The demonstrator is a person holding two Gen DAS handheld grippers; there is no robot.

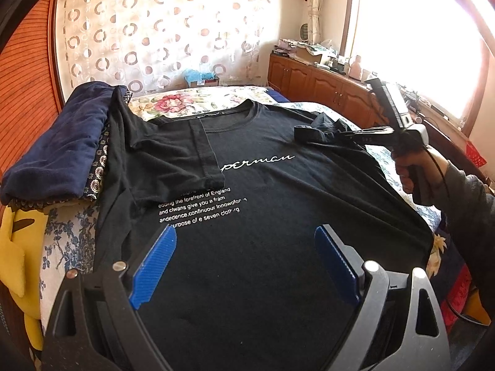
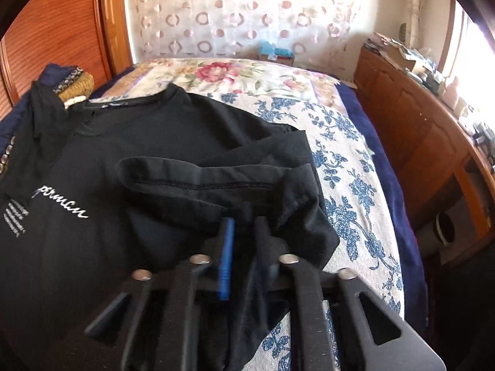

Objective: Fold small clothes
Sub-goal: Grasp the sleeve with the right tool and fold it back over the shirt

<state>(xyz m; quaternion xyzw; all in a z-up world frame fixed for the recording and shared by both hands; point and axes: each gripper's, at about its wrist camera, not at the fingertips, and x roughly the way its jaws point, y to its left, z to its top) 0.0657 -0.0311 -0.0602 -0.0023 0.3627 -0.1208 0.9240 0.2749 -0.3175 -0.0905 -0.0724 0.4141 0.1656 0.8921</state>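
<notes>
While the left gripper (image 1: 246,262) hangs wide open over the black cotton T-shirt (image 1: 263,216) spread on the floral bed (image 1: 71,241), the right wrist view shows the right gripper (image 2: 244,238) clenched on its sleeve (image 2: 216,185); a thin pinch could slip and bunch the fold.

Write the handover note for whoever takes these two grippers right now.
Left gripper: open, empty, over the lower front of the black T-shirt.
Right gripper: shut on the shirt's right sleeve.
Shirt lies face up on the floral bedspread.
Done: left sleeve folded onto the chest.
Left: bring the right sleeve across, then fold the body.
</notes>
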